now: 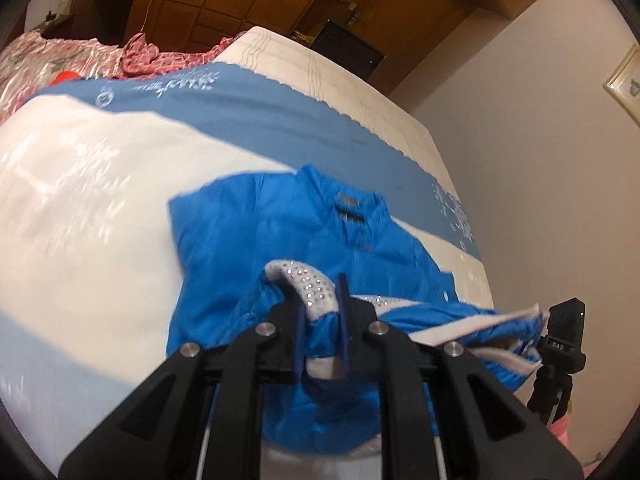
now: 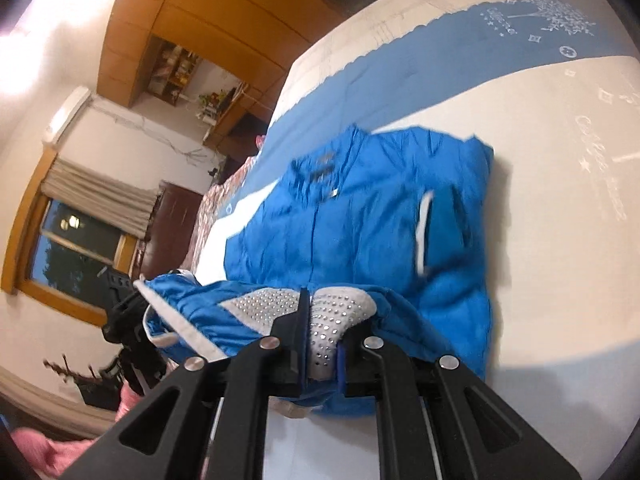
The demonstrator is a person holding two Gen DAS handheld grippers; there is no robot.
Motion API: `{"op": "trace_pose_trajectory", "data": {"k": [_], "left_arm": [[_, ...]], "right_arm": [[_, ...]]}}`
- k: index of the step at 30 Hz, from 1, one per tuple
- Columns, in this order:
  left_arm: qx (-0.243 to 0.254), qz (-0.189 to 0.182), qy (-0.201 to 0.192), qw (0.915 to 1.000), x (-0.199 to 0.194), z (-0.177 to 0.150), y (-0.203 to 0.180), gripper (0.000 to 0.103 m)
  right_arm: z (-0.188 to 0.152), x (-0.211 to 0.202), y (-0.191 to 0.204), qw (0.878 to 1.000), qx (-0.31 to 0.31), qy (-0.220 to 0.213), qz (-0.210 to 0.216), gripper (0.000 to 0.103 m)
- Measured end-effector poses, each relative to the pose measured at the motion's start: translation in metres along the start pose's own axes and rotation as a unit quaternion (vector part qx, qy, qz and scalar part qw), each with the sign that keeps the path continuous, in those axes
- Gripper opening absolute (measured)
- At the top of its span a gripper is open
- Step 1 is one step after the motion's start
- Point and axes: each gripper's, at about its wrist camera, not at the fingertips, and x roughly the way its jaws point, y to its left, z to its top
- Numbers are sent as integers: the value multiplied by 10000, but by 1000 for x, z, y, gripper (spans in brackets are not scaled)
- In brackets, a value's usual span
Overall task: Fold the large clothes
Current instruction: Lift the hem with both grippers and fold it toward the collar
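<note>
Jacket: the blue jacket [image 1: 280,232] lies front up on the bed [image 1: 80,208], collar toward the darker blue band of the bedspread [image 1: 248,120], hem toward me; its long axis runs from me to that band.
Hem: the lower edge with the white studded trim [image 1: 308,284] is lifted clear of the bed and stretched between my two tools, while the upper body of the jacket rests flat.
Left hand-held gripper [image 1: 322,320]: clenched on the studded trim at the hem.
Right hand-held gripper [image 2: 320,340]: clenched on the same trim [image 2: 336,312] further along the hem, blue cloth bunched around the jaws.
Step, as I judge it: carrying the hem toward the collar for a bottom-to-top fold.
Risk, slip: the fabric looks slick and each grip is narrow, so a pull could drag the trim out of one jaw.
Risk, skew: if one hand leads, the hem lands crooked against the collar.
Risk, bunching: the slack middle of the hem may sag and crease under the fold.
Surroundings: wooden wardrobes [image 1: 248,4] stand beyond the bed.
</note>
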Motion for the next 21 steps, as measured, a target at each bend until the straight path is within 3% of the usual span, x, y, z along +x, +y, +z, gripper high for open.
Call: {"op": "trace_pose_trajectory", "data": {"k": [8,12,21], "left_arm": [[-91,121,37,9999,70,59,5,12],[-72,458,176,9988,111,77,12,12],[-316,673,506,9960,161,89,42,15]], "right_arm": [[65,39,-32,9989,462,-4,12,10],[89,63,-56,9973,726,29,-101,10],[100,89,-91,9935,1126,140,-104,12]]}}
